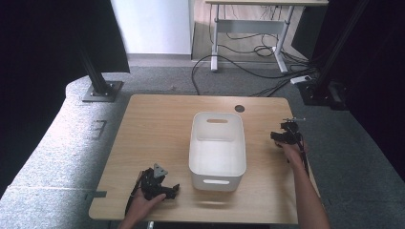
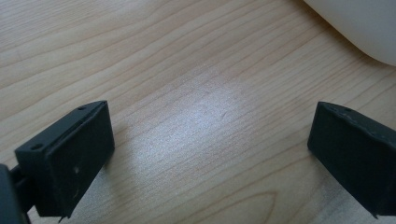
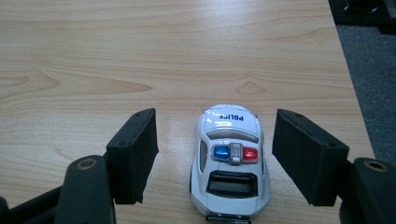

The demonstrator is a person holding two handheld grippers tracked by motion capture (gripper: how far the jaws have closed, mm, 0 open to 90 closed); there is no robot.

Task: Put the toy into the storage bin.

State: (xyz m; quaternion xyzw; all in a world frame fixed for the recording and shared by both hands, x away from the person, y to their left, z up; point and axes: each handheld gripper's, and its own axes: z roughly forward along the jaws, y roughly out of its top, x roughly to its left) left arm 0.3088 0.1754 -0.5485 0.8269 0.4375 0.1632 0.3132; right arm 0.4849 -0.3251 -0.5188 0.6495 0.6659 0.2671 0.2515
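Two claws are in use over the light wooden tabletop [image 1: 157, 129]. In the right gripper view, the right claw [image 3: 215, 158] stands wide, its black jaws straddling a small white toy police car with a blue-and-red roof light bar [image 3: 231, 163]; a clear gap remains on each side, so the pads do not touch the car, which rests on the tabletop near the right edge. The car's rear is cut off by the lower frame border. In the high view the right claw [image 1: 285, 133] covers the car, and the jaw spacing is hard to make out there. The left claw [image 2: 210, 154] is also wide open with bare wood between its jaws; a corner of the white rectangular plastic bin with handle slots [image 2: 359, 23] appears at upper right. In the high view the left hand [image 1: 143, 205] holds its claw [image 1: 165, 190] low at the front left, just beside the bin [image 1: 217, 150], while the right forearm reaches forward along the right edge.
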